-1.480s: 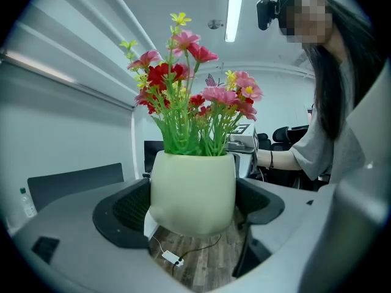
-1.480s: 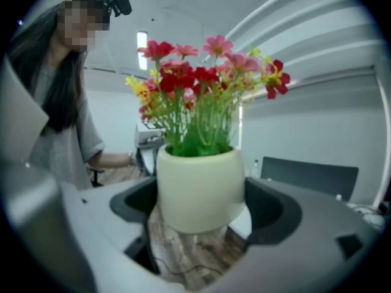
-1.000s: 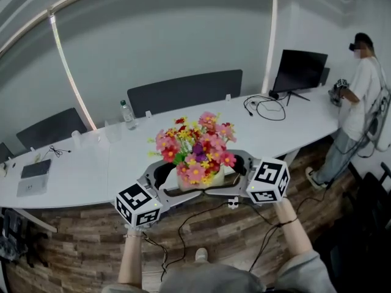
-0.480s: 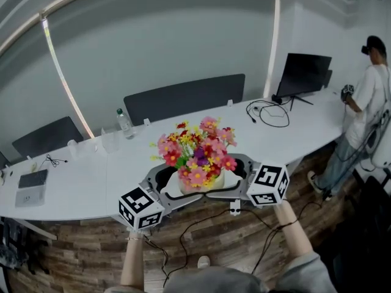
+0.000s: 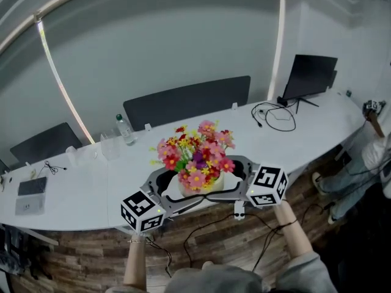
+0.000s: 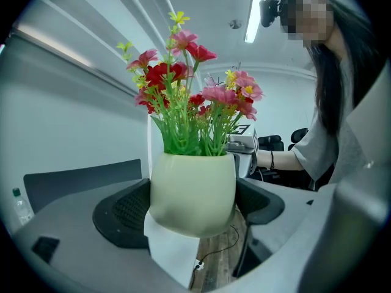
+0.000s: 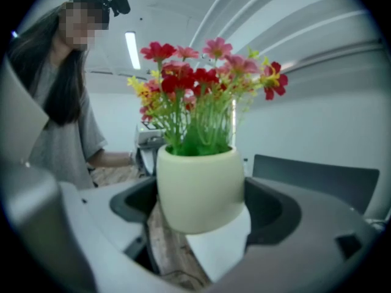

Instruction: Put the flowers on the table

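Note:
A cream pot [image 5: 201, 185] of pink, red and yellow flowers [image 5: 195, 152] hangs upright over the near edge of the long white table [image 5: 79, 188]. My left gripper [image 5: 173, 189] is shut on the pot from the left. From the other side my right gripper [image 5: 236, 178] is shut on it too. In the left gripper view the pot [image 6: 192, 191] sits squeezed between the dark pads [image 6: 122, 211] of the left gripper [image 6: 193, 205]. The right gripper view shows the pot [image 7: 201, 188] filling the right gripper [image 7: 204, 207] likewise. Table corner and wood floor show beneath it.
A water bottle [image 5: 122, 129] and clear cups [image 5: 109, 145] stand at the table's back left, a closed laptop [image 5: 30, 187] farther left. A monitor [image 5: 313, 77] and looped cables [image 5: 278, 116] are at the back right. Dark chairs [image 5: 183, 102] line the far side. Another person [image 5: 366, 163] stands at the right.
Both grippers keep their hold on the pot, which has hardly shifted in view. The view has swung slightly, and the other person has moved toward the right edge.

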The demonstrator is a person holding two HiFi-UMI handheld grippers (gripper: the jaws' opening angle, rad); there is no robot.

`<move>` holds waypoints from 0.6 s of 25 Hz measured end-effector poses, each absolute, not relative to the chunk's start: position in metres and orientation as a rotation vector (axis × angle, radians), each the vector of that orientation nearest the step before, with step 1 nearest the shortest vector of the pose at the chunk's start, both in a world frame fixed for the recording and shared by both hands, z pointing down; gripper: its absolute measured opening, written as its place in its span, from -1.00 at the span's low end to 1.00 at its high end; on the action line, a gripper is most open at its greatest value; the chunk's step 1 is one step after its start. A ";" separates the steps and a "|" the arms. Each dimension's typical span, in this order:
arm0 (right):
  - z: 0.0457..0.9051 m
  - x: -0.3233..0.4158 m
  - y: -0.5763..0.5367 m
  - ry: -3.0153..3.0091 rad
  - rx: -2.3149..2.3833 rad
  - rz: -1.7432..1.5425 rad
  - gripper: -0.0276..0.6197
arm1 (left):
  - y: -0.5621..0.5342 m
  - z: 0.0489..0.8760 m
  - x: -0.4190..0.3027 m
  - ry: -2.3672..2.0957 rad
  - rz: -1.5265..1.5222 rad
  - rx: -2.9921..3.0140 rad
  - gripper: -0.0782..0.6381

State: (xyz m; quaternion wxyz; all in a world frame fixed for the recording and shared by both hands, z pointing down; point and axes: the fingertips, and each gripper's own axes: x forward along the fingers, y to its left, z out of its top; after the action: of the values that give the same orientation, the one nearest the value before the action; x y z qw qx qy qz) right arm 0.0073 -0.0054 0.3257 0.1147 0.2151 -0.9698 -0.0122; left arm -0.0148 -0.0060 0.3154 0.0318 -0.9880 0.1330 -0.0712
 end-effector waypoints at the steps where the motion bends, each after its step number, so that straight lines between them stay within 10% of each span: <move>1: 0.329 0.008 -0.009 -2.842 0.628 -0.038 0.46 | -0.010 0.319 -0.014 0.411 -0.223 -3.040 0.43; 15: 0.332 0.000 -0.074 -2.834 0.573 0.012 0.46 | -0.074 0.322 -0.022 0.458 -0.241 -3.074 0.43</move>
State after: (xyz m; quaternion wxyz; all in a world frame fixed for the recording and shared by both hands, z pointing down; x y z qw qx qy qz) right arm -0.0005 -0.0742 0.3317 0.1249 0.1967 -0.9725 0.0042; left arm -0.0217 -0.0742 0.3219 0.0124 -0.9860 0.1469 -0.0773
